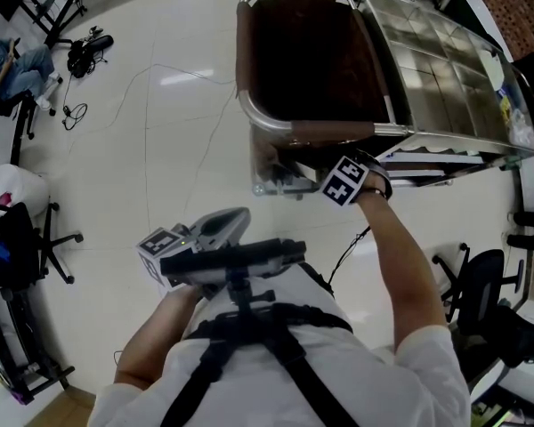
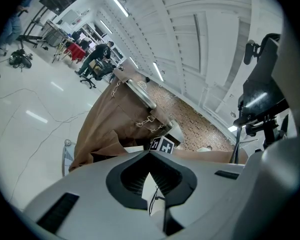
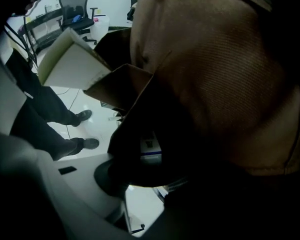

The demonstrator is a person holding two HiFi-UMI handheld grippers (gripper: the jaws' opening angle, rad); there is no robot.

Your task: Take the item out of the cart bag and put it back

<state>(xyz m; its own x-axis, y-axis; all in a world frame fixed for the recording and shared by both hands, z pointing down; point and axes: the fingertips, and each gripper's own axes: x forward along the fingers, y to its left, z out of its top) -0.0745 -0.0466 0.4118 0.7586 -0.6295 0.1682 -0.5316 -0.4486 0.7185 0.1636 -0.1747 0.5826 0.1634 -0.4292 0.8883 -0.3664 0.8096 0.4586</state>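
The cart's brown bag hangs open in a metal frame. My right arm reaches under its front rim; the right gripper's marker cube shows there, the jaws hidden. In the right gripper view the brown bag fabric fills the right side. A dark item with a white and blue label lies across the right gripper; only one grey finger shows, so I cannot see a grip. A tan box with a white flap sticks up behind. My left gripper stays near my body, shut and empty.
A metal grid shelf lies to the right of the bag. Office chairs stand at both sides. A cable and a black bag lie on the white floor. A seated person is far left. Someone's shoes stand by the cart.
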